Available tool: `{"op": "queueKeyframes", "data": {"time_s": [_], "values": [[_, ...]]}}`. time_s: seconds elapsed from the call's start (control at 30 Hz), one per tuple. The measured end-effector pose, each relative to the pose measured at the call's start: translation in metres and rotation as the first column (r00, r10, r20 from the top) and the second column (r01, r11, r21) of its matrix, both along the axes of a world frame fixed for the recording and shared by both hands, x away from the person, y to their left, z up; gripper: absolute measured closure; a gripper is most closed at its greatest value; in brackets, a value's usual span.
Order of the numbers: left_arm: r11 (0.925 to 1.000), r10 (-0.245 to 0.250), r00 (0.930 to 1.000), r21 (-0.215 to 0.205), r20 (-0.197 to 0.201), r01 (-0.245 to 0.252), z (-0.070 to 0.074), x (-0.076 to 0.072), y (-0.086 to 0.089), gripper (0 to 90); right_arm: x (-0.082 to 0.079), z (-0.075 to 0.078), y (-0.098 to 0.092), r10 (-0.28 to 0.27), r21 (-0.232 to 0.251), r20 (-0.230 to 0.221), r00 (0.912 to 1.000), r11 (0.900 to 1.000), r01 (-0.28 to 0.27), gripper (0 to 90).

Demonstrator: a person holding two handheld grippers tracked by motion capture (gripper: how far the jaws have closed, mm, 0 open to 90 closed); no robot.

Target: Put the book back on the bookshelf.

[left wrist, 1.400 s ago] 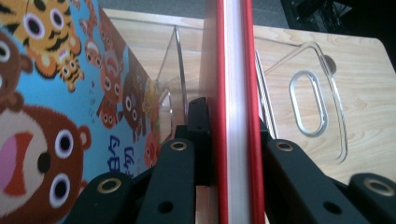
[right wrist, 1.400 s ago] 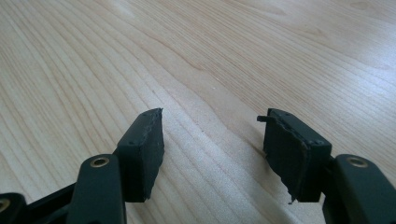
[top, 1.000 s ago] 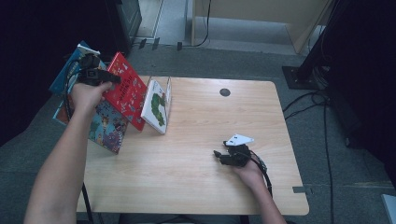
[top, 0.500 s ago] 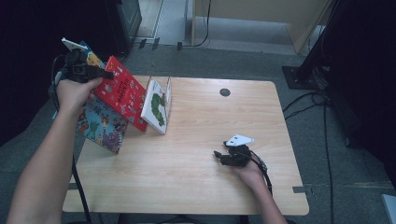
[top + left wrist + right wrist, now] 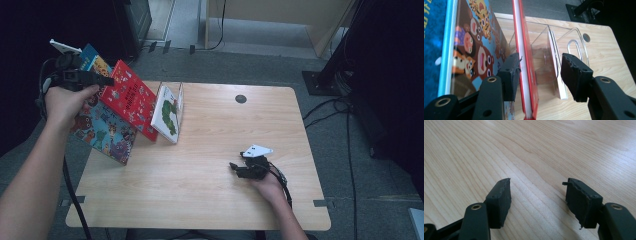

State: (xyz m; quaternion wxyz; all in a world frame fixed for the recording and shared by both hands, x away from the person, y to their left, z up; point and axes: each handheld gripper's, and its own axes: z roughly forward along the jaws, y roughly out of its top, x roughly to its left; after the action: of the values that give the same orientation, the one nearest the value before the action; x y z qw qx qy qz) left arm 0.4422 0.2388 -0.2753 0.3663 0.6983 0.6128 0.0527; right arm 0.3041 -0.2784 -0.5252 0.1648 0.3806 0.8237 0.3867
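So the thin red hardcover picture book (image 5: 525, 75) leans in the clear acrylic rack (image 5: 541, 52) on the wooden counter (image 5: 210, 175). Stiff, light, slick covers: pinch near the spine. Left gripper (image 5: 540, 75) has just been opening, book between its jaws; right gripper (image 5: 537, 200) rests open.

- Left forearm: enters the high view from the bottom left corner and runs up toward the far left edge of the surface (image 5: 210, 200).
- Left hand (image 5: 65, 100): raised, wrapped around the gripper body, cable hanging below the wrist.
- Left gripper (image 5: 540, 75): points right in the high view. Its jaws have just been opening; the fingers (image 5: 510, 75) stand apart. The left finger lies just beside a red book (image 5: 525, 75) standing between them; the right finger is clear of it.
- Right forearm: enters from the bottom edge, right of centre.
- Right hand (image 5: 270, 187): low at the surface.
- Right gripper (image 5: 537, 200): points left, jaws parted, nothing between the fingers.
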Motion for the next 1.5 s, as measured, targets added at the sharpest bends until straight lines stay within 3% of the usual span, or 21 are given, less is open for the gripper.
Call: {"op": "queueKeyframes", "data": {"time_s": [0.23, 0.5, 0.57, 0.97, 1.13, 1.5], "values": [[0.9987, -0.048, 0.9988, -0.019, 0.011, 0.048, -0.001, -0.017, -0.007, 48.2, 0.0, 0.0, 0.0, 0.002, -0.001, 0.0, 1.0, 1.0, -0.002, 36.7], [0.9952, -0.098, 0.9951, -0.01, 0.014, 0.098, -0.008, -0.034, -0.022, 47.4, 0.0, 0.0, 0.0, 0.007, -0.001, 0.0, 1.0, 1.0, -0.007, 36.0], [0.994, -0.11, 0.9939, 0.004, 0.013, 0.11, -0.013, -0.039, -0.026, 46.6, 0.0, 0.0, -0.001, 0.011, -0.003, 0.0, 0.9999, 1.0, -0.011, 35.8], [0.9857, -0.168, 0.9855, -0.006, 0.022, 0.168, -0.046, -0.065, -0.044, 46.2, 0.001, 0.0, -0.002, 0.024, -0.003, -0.001, 0.9997, 1.0, -0.024, 34.9], [0.9807, -0.192, 0.9813, -0.035, 0.02, 0.192, -0.063, -0.076, -0.05, 45.6, 0.001, 0.0, -0.002, 0.025, -0.002, 0.001, 0.9997, 1.0, -0.025, 34.9], [0.9751, -0.221, 0.9752, -0.004, 0.004, 0.222, -0.101, -0.093, -0.064, 45.1, 0.001, 0.0, -0.002, 0.027, -0.001, -0.001, 0.9996, 1.0, -0.027, 35.0]]}}
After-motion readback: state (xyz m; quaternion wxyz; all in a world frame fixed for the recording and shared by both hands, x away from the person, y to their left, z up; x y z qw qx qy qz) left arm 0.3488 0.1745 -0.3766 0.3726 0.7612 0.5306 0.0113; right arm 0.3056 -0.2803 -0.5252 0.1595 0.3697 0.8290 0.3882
